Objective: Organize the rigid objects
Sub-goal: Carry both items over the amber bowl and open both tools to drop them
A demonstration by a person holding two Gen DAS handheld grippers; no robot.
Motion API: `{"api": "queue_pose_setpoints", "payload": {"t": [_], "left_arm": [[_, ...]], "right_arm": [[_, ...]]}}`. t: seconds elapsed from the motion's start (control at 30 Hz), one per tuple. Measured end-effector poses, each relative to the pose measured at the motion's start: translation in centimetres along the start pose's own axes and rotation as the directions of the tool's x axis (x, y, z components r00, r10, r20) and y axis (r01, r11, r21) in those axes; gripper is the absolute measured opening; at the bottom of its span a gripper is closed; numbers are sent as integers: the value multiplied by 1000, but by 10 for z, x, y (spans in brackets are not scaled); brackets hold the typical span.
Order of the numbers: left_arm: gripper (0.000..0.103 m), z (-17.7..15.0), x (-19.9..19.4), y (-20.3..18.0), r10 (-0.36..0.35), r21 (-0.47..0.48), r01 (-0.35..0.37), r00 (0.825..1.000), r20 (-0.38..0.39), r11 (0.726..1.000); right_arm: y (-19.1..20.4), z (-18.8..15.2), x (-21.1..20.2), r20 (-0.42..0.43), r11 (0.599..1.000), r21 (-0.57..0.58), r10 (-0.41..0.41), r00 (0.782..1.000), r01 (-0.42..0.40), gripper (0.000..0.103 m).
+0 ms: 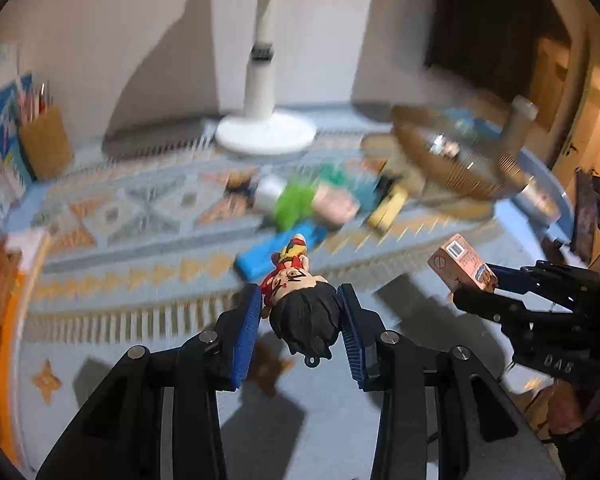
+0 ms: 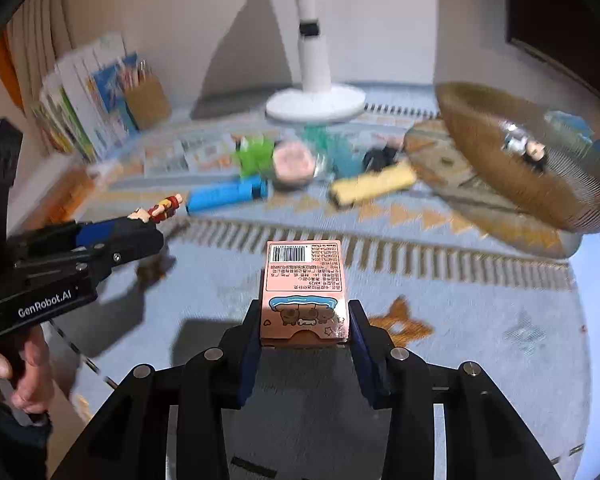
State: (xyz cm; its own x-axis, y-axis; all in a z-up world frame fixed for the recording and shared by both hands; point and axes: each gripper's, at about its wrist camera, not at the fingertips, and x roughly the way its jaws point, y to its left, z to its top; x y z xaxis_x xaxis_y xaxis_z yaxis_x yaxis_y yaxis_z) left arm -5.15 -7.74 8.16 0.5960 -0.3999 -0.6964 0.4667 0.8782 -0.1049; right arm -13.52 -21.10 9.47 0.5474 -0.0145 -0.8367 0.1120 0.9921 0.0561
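Note:
A small figurine (image 1: pixel 304 312) with black hair and red clothes hangs head-first between the blue pads of my left gripper (image 1: pixel 301 294), which is shut on its head above the patterned blue cloth. In the right wrist view the same figurine (image 2: pixel 162 210) sticks out of the left gripper (image 2: pixel 150 222) at the left. My right gripper (image 2: pixel 305 312) is shut on a pink printed box (image 2: pixel 304 280) with a barcode, held off the cloth. From the left wrist view that pink box (image 1: pixel 460 262) and the right gripper (image 1: pixel 474 286) show at the right.
A woven basket (image 2: pixel 520 160) with small items stands at the back right. A white lamp base (image 2: pixel 316 106) sits at the back middle. A blue bar (image 2: pixel 224 196), a yellow bar (image 2: pixel 372 186) and several toys lie mid-table. A pen cup (image 2: pixel 148 102) and booklets stand back left. A hand (image 2: pixel 24 364) grips the left handle.

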Motion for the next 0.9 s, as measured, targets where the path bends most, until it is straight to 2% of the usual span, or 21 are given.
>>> {"api": "queue_pose_setpoints", "payload": {"t": [0.17, 0.3, 0.37, 0.4, 0.47, 0.6, 0.67, 0.77, 0.9], "left_arm": [[36, 47, -15, -43, -67, 59, 61, 991, 113, 996], [36, 91, -13, -87, -144, 120, 124, 974, 175, 985], [36, 110, -4, -110, -180, 142, 155, 966, 185, 978], [36, 118, 5, -120, -201, 146, 177, 963, 177, 973], [36, 128, 27, -136, -235, 143, 215, 962, 139, 966], [36, 127, 81, -160, -229, 134, 222, 973, 39, 966], [36, 122, 102, -164, -233, 117, 232, 972, -9, 966], [36, 117, 124, -169, -231, 112, 235, 971, -55, 965], [36, 118, 135, -178, -222, 140, 231, 972, -76, 963]], "right_arm": [[-39, 26, -54, 137, 996, 64, -74, 988, 65, 39], [-87, 49, -100, 219, 970, 165, -212, 952, 178, 40], [-107, 58, -112, 224, 952, 211, -269, 937, 223, 40], [-119, 63, -114, 213, 939, 237, -300, 930, 249, 40], [-139, 70, -109, 167, 921, 276, -326, 930, 274, 40], [-165, 74, -83, 62, 904, 300, -337, 940, 304, 40], [-174, 75, -66, -2, 900, 298, -333, 943, 319, 39], [-182, 72, -53, -60, 895, 280, -344, 937, 347, 39], [-193, 68, -36, -129, 890, 256, -356, 926, 377, 40]]}}
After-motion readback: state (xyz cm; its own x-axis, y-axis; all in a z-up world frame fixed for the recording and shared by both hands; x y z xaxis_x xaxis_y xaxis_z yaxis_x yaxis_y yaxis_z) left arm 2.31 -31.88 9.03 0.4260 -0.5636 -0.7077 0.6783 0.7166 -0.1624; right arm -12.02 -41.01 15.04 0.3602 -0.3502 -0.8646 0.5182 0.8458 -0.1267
